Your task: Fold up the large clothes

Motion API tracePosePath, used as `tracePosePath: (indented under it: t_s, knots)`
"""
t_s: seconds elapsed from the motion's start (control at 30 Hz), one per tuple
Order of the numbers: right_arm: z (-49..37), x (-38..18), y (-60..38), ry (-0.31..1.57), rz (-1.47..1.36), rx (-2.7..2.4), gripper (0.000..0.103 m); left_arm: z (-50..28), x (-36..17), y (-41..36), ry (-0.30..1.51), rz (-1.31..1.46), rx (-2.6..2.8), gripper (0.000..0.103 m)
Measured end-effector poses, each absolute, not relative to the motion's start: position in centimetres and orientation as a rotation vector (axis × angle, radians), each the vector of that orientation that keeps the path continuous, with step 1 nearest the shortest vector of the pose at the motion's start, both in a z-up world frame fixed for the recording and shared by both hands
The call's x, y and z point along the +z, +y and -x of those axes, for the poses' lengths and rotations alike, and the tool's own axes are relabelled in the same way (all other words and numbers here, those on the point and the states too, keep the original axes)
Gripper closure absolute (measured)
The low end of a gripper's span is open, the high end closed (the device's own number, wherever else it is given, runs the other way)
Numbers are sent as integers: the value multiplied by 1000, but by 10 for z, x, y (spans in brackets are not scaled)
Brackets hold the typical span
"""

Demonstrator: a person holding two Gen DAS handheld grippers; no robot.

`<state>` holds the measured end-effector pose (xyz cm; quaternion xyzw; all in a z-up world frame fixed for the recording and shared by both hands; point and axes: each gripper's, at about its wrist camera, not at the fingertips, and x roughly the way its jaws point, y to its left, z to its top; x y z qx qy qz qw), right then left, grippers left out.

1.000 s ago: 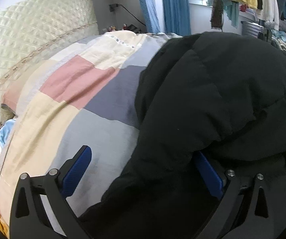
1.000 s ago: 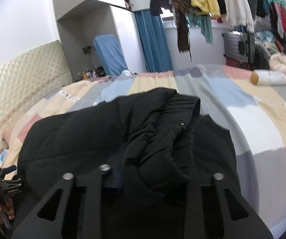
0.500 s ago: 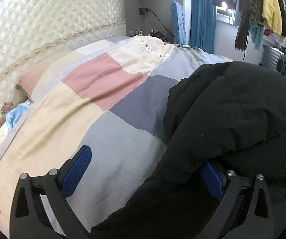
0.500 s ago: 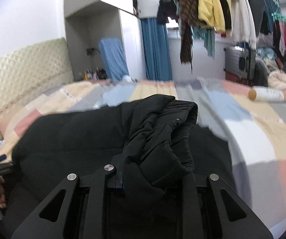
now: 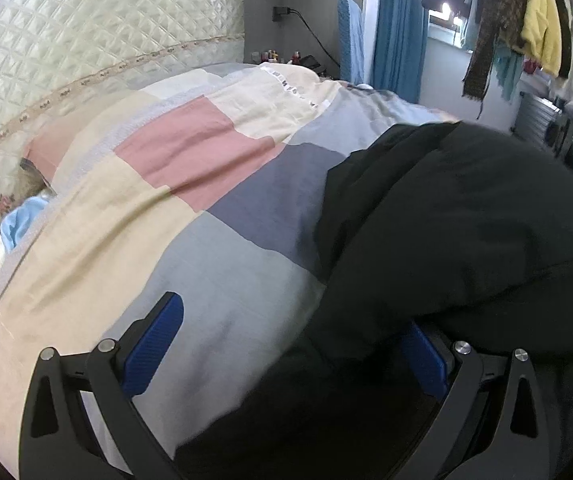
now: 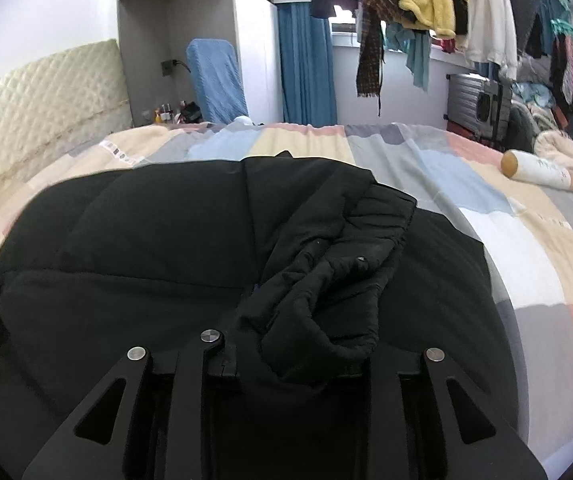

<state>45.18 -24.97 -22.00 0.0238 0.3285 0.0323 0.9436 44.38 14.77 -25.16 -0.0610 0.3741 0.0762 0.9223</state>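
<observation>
A large black puffer jacket (image 6: 158,240) lies on a patchwork bed (image 6: 506,248). In the left wrist view the jacket (image 5: 466,220) fills the right half. My left gripper (image 5: 290,332) is open, its blue pads wide apart; the left pad (image 5: 154,340) is over the quilt and jacket fabric drapes over the right pad (image 5: 422,356). My right gripper (image 6: 294,332) is shut on a bunched fold of the jacket, the cuffed sleeve (image 6: 346,264), held over the jacket's body. The right gripper's pads are hidden by fabric.
A quilted cream headboard (image 5: 86,60) stands at the left. A cream bottle (image 6: 538,170) lies on the bed's far right. Clothes hang on a rack (image 6: 446,0) beyond the bed, with a suitcase (image 6: 482,104) below. A blue chair (image 6: 214,80) stands by the wall.
Both grippers have drawn back and tilted up, so more of the bed and room shows. The sleeve stays in the right gripper. The left gripper stays open.
</observation>
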Motion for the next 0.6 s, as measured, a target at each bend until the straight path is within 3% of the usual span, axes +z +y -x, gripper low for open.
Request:
tracePosePath:
  t_s: [0.23, 0.6]
  knots:
    - [-403, -192, -259, 659, -122, 88, 55, -402, -205, 132, 703, 139, 83, 2]
    - [-298, -76, -255, 502, -158, 117, 55, -314, -84, 119, 560, 140, -16, 2]
